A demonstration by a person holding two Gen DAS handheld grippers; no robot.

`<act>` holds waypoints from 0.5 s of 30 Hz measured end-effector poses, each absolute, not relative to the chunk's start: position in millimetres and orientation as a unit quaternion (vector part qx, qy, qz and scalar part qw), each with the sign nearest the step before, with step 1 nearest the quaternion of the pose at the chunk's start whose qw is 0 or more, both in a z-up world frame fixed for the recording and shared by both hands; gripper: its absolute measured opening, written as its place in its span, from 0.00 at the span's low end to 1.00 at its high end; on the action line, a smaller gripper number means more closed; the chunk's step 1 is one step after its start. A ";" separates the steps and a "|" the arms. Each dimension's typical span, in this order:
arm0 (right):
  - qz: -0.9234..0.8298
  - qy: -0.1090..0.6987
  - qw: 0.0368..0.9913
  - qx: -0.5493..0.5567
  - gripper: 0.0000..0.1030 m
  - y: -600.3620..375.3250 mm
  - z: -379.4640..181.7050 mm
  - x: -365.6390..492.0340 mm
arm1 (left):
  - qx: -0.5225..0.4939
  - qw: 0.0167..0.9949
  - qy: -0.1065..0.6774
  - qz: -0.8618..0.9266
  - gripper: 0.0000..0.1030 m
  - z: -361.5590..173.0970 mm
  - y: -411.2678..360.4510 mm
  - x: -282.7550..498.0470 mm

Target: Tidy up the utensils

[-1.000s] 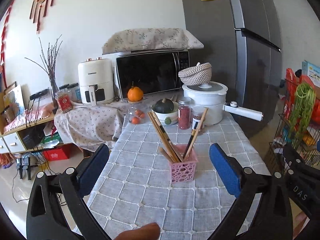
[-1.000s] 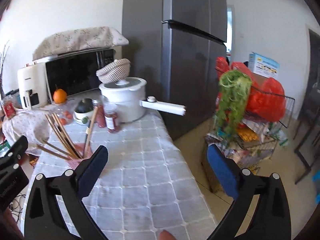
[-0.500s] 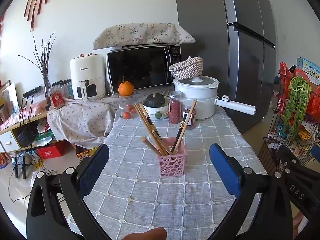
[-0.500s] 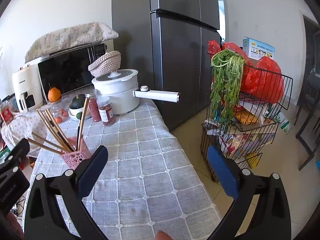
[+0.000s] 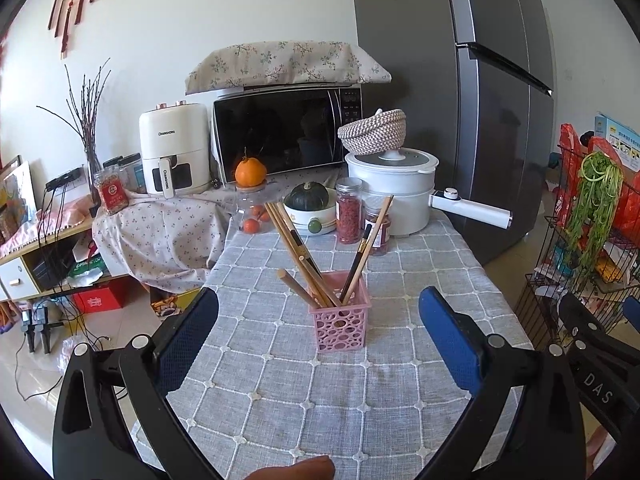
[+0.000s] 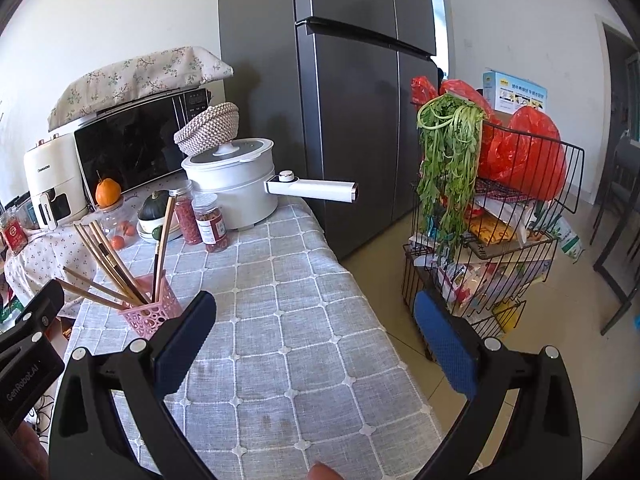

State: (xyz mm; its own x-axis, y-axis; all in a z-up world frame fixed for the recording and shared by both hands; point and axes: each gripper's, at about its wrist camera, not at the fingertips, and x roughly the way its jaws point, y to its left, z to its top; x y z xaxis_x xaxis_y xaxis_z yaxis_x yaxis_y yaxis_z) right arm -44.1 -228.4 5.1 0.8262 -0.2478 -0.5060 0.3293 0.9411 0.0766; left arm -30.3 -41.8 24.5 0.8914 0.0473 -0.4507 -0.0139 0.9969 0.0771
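The left gripper (image 5: 318, 330) is held above the bench (image 5: 400, 400). Its blue fingers (image 5: 188, 336) are wide apart and hold nothing. A pink cup (image 5: 340, 322) stands on the grey checked cloth, in the gap between the fingers but farther back, not touching them. Chopsticks (image 5: 298, 254) stick out of the cup. Most lean to the left, and two lean to the right.

The right gripper (image 6: 316, 340) is also spread wide and empty. Its left finger is over the cloth, and its right finger (image 6: 446, 344) is past the bench edge, over the floor. From this side the pink cup (image 6: 150, 314) sits just left of the left finger.

Behind the cup are two jars (image 5: 349, 210) with red stuff, a white pot (image 5: 394, 192) with a long handle, and a green squash (image 5: 309, 197) in a bowl. A wire rack (image 6: 500, 240) with greens stands on the floor to the right of the bench.
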 end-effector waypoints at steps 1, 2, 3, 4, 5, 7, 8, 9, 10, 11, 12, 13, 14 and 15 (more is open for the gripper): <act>-0.151 0.255 0.952 0.081 0.94 -228.5 4.5 -43.7 | 0.036 0.972 0.231 0.016 0.93 24.9 -41.6 -30.2; -0.150 0.256 0.951 0.083 0.94 -228.8 4.1 -43.6 | 0.036 0.972 0.232 0.015 0.93 24.8 -41.7 -30.1; -0.150 0.256 0.951 0.083 0.94 -229.0 4.0 -43.8 | 0.036 0.972 0.232 0.015 0.93 24.9 -41.7 -30.1; -0.150 0.255 0.952 0.082 0.94 -228.9 4.0 -43.8 | 0.036 0.972 0.233 0.014 0.93 24.3 -41.8 -29.8; -0.150 0.255 0.952 0.080 0.94 -228.6 4.0 -44.0 | 0.036 0.971 0.234 0.013 0.93 23.7 -41.6 -29.4; -0.149 0.255 0.952 0.079 0.94 -227.7 3.7 -44.0 | 0.036 0.971 0.235 0.011 0.93 22.5 -41.8 -30.2; -0.148 0.255 0.952 0.078 0.94 -227.4 3.0 -43.8 | 0.036 0.971 0.235 0.011 0.93 22.2 -41.8 -30.3; -0.148 0.256 0.952 0.078 0.94 -226.9 2.9 -43.6 | 0.037 0.971 0.235 0.011 0.93 22.0 -41.9 -30.5; -0.147 0.257 0.952 0.078 0.94 -226.7 2.4 -43.4 | 0.036 0.971 0.235 0.011 0.93 22.6 -42.0 -30.2; -0.147 0.257 0.952 0.078 0.94 -226.8 2.5 -43.5 | 0.036 0.971 0.235 0.011 0.93 22.4 -42.1 -30.4; -0.147 0.257 0.952 0.078 0.94 -226.6 2.5 -43.6 | 0.036 0.971 0.235 0.011 0.93 22.7 -42.3 -30.3; -0.147 0.257 0.952 0.078 0.94 -226.7 2.5 -43.5 | 0.036 0.971 0.235 0.012 0.93 22.0 -42.2 -30.3; -0.147 0.257 0.952 0.079 0.94 -226.6 2.2 -43.5 | 0.036 0.971 0.235 0.013 0.93 22.7 -42.3 -30.4; -0.147 0.257 0.952 0.079 0.94 -226.6 2.3 -43.5 | 0.036 0.971 0.235 0.013 0.93 22.2 -42.1 -30.5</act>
State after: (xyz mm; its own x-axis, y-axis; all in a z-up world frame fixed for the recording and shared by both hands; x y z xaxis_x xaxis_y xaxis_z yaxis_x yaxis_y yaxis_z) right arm -43.5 -226.6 2.3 0.8243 -0.2390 -0.5132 0.3201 0.9445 0.0743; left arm -30.5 -42.1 22.2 0.8890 0.0418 -0.4561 -0.0080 0.9971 0.0757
